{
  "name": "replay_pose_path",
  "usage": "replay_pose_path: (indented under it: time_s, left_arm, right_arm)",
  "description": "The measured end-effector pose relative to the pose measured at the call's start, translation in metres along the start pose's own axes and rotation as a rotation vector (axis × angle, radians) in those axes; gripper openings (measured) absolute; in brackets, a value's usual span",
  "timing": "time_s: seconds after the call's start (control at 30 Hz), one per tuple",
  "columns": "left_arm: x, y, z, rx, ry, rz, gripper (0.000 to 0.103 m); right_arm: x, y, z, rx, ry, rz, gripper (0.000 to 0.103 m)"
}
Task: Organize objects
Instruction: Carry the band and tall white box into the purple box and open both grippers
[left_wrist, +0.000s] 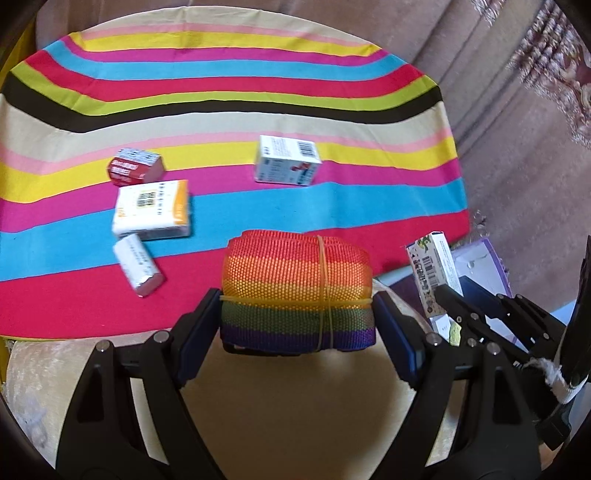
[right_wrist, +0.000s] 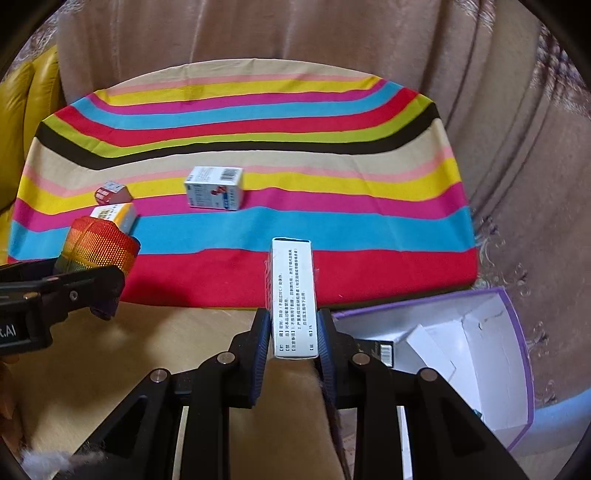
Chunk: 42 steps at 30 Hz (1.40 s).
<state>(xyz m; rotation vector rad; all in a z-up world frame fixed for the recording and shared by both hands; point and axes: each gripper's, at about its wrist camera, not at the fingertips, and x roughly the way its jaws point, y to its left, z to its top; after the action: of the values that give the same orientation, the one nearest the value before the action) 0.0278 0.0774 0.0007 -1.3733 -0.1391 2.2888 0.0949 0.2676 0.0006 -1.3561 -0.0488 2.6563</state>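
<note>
My left gripper (left_wrist: 297, 314) is shut on a rolled rainbow strap (left_wrist: 297, 288) bound with a rubber band, held above the near edge of the striped cloth (left_wrist: 221, 96). The strap also shows in the right wrist view (right_wrist: 98, 240). My right gripper (right_wrist: 293, 328) is shut on a tall white medicine box (right_wrist: 293, 295), which also shows in the left wrist view (left_wrist: 434, 273). On the cloth lie a white-blue box (left_wrist: 286, 160), a red box (left_wrist: 135, 166), a white-orange box (left_wrist: 151, 208) and a small white packet (left_wrist: 138, 266).
An open purple-edged cardboard box (right_wrist: 491, 369) sits at the right, beside the cloth's near corner. A beige cushion surface (right_wrist: 166, 347) lies under both grippers. A yellow seat (right_wrist: 26, 96) is at far left; patterned carpet surrounds.
</note>
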Motion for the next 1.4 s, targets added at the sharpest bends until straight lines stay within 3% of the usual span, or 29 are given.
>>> replay_pose_path:
  time_s: [1.4]
  left_arm:
    - [0.063,-0.191,-0.040,0.444,0.160,-0.100,0.084]
  right_arm:
    - [-0.006,-0.165,-0.065,0.302,0.094,-0.229,0.027]
